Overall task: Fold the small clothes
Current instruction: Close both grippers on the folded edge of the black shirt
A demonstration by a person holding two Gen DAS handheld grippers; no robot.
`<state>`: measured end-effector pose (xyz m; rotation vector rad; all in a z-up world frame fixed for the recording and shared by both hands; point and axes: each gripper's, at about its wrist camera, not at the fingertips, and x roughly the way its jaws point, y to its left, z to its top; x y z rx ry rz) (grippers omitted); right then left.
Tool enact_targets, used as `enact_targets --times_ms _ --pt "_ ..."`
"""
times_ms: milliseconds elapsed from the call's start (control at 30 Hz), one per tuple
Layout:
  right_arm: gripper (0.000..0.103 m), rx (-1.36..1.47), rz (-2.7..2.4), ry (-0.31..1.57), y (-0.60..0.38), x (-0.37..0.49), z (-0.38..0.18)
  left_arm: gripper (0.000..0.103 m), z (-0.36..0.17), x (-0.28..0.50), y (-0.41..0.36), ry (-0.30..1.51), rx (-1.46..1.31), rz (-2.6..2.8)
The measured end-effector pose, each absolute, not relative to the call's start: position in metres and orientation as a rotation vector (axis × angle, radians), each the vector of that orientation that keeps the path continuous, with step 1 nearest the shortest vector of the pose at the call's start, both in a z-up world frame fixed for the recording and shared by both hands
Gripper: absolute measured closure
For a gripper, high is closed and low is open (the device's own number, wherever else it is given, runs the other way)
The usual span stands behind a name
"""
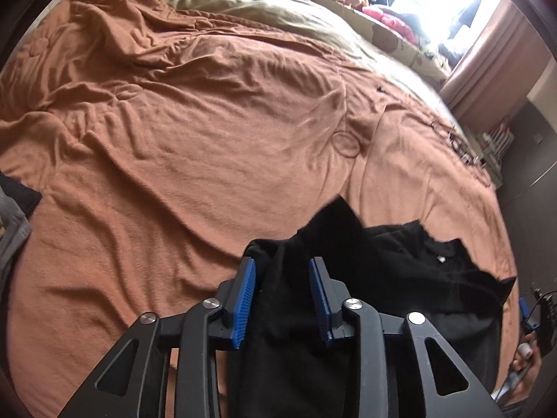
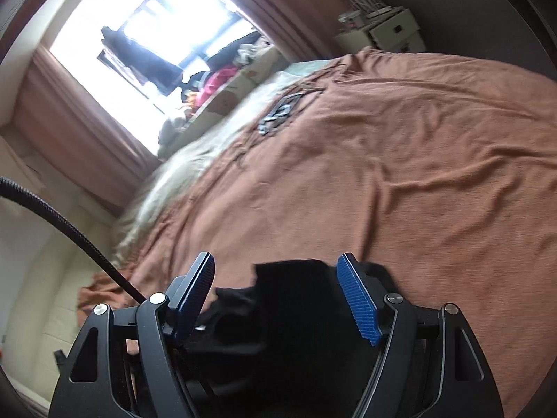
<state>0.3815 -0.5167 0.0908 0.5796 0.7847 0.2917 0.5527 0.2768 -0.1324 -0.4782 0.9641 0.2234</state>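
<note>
The black garment [image 1: 400, 278] lies crumpled at the near edge of the bed, on the orange blanket [image 1: 174, 139]. The left gripper [image 1: 282, 299] hangs over it, blue pads spread with dark cloth between them, nothing pinched. The right gripper [image 2: 275, 299] stands wider open still, also over the black fabric, gripping nothing. It looks a soft, light, floppy piece, likely to sag and bunch wherever it's lifted. Best bet: take hold at an outer edge or corner near the collar, where a white tag [image 1: 441, 260] shows.

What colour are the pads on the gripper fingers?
Blue, ribbed pads on black fingers; clearest in the right wrist view.
</note>
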Motion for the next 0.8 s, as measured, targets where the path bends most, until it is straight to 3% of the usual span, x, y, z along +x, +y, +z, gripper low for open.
enact_targets --times_ms 467,600,800 --pt "0.032 0.293 0.294 0.919 -0.468 0.415 0.084 0.065 -0.166 0.589 0.261 1.071 -0.339 0.189" --pt "0.045 0.217 0.325 0.951 -0.446 0.425 0.077 0.065 -0.173 0.605 0.259 1.085 -0.321 0.168" --pt "0.045 0.107 0.290 0.971 -0.426 0.451 0.067 0.065 -0.181 0.628 0.260 1.086 -0.312 0.143"
